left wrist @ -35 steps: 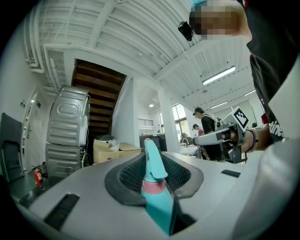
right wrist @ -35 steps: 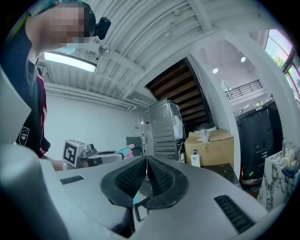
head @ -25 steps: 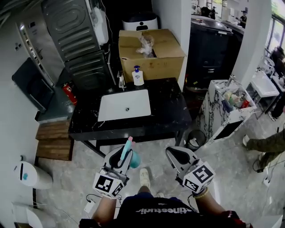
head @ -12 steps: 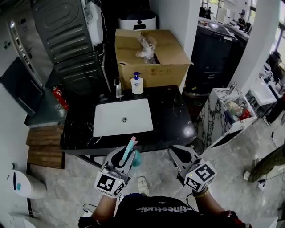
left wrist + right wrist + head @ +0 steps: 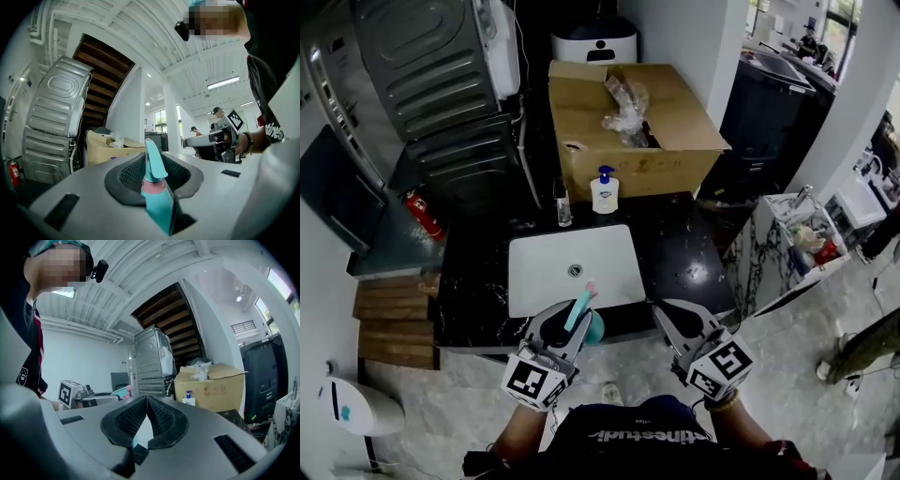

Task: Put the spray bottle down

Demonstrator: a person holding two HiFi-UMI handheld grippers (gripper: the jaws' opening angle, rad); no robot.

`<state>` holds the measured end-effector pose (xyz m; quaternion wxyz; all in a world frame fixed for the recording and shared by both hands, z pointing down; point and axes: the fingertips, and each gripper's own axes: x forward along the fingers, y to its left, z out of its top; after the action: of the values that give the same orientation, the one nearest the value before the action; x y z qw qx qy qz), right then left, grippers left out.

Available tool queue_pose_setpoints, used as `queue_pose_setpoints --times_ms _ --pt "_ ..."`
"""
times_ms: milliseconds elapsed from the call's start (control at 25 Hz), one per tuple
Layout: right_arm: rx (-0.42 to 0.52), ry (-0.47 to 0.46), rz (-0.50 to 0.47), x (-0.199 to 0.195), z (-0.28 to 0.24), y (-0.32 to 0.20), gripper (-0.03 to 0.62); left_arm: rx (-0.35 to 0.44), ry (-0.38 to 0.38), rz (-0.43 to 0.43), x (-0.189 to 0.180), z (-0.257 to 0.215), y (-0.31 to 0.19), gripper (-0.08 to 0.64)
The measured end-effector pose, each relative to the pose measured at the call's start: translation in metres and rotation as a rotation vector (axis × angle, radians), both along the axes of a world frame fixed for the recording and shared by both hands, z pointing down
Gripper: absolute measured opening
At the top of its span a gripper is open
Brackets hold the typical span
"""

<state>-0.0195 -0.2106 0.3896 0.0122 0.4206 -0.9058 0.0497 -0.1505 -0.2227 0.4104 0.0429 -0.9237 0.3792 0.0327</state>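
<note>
Pale stone floor [image 5: 806, 403] lies nearest, beneath the person's two tools. Left tool [image 5: 565, 323]: jaws clamped on the teal spray bottle [image 5: 581, 307], whose pink collar and nozzle stand out beyond the pads; the bottle is held in the air at the near edge of the black surface [image 5: 680, 253]. Right tool [image 5: 673, 317]: jaws together at the tips, nothing between them, just right of the left tool. White sink [image 5: 572, 267]: sunk in the surface, beyond the bottle. At the far edge stand a small tap [image 5: 563, 208] and, right of it, a pump soap bottle [image 5: 603, 192]. Behind these, an open cardboard box [image 5: 628, 164] holds crumpled plastic [image 5: 628, 108]; left of it, a grey ribbed appliance [image 5: 441, 84] and a red fire extinguisher [image 5: 420, 214]
</note>
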Motion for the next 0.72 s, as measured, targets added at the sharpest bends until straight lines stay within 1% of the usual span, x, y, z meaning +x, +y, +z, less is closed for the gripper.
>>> queue_pose_setpoints --times_ms 160,360,520,720 --pt "-0.018 0.003 0.011 -0.003 0.007 -0.017 0.04 -0.012 0.002 0.012 -0.005 0.008 -0.019 0.109" --pt "-0.034 0.004 0.035 0.011 0.011 -0.034 0.04 -0.052 0.021 0.03 0.006 0.019 -0.042 0.109" --pt "-0.03 0.001 0.047 0.026 0.012 -0.049 0.04 -0.048 0.015 0.05 0.026 0.021 -0.059 0.109" --pt "-0.027 0.005 0.073 0.057 0.013 -0.074 0.04 -0.044 0.011 0.091 0.066 0.02 -0.086 0.109"
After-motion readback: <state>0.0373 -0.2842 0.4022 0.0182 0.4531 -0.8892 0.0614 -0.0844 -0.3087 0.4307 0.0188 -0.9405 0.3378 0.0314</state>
